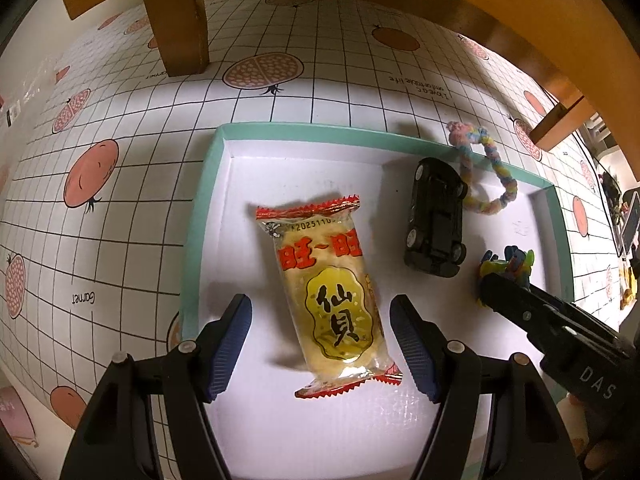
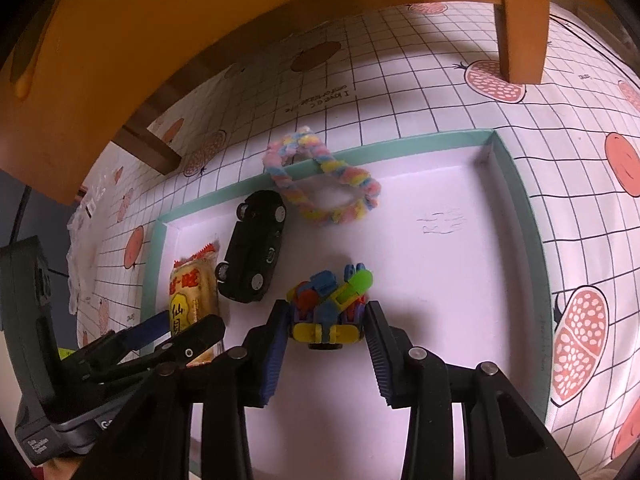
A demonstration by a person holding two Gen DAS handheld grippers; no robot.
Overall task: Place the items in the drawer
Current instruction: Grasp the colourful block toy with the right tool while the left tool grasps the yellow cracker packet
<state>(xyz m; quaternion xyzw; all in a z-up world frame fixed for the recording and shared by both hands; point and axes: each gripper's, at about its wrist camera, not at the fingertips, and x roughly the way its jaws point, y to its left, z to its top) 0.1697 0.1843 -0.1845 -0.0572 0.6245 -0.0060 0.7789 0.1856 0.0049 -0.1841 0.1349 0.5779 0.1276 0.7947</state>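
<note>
Snack packet (image 1: 328, 288), light, crinkly and slippery, wants pinching across its flat middle by the spread, empty left tool (image 1: 320, 344); the right tool (image 2: 326, 344) brackets the block toy (image 2: 328, 304), unclenched.

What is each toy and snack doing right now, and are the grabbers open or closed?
Rice cracker packet: sealed, lying flat in the drawer.
Black toy car: flipped over, wheels up.
Pipe-cleaner loop: draped over the drawer's far rim.
Colourful block toy: between the right gripper's fingers; grip unclear.
Left gripper: open around the packet.
</note>
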